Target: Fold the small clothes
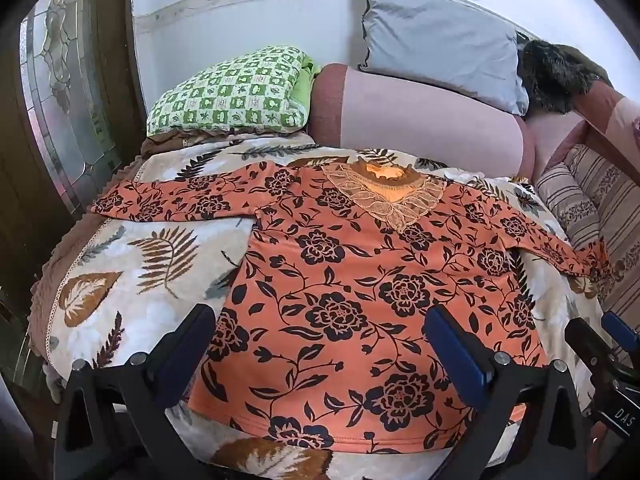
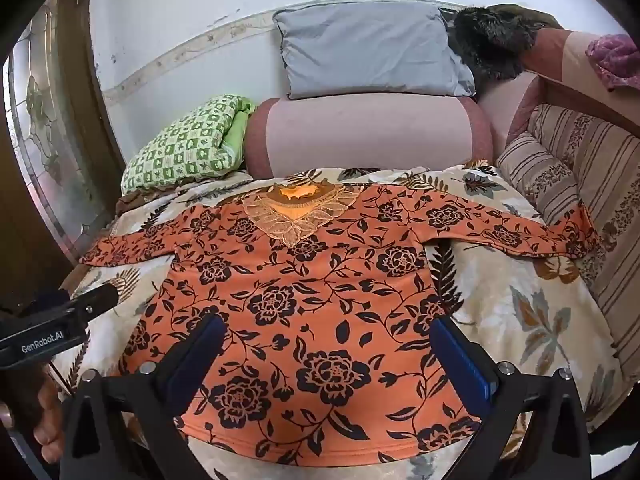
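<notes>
Shirt [image 1: 360, 280], orange floral with long sleeves, lay flat and face up on the leaf-print blanket [image 1: 132, 280], both sleeves spread sideways, hem nearest. Left gripper [image 1: 320, 344] and right gripper [image 2: 326, 344] hovered above the hem, jaws spread wide, nothing pinched. No fold was made yet; judged as the starting step. Next move likely calls for pinching a sleeve or side edge and carrying it across the body.

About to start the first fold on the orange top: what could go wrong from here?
The sleeve reaches onto the striped cushion and may drag when pulled in. Open grippers, left and right, could pinch the leaf-print blanket with the hem. The lace collar might snag.
</notes>
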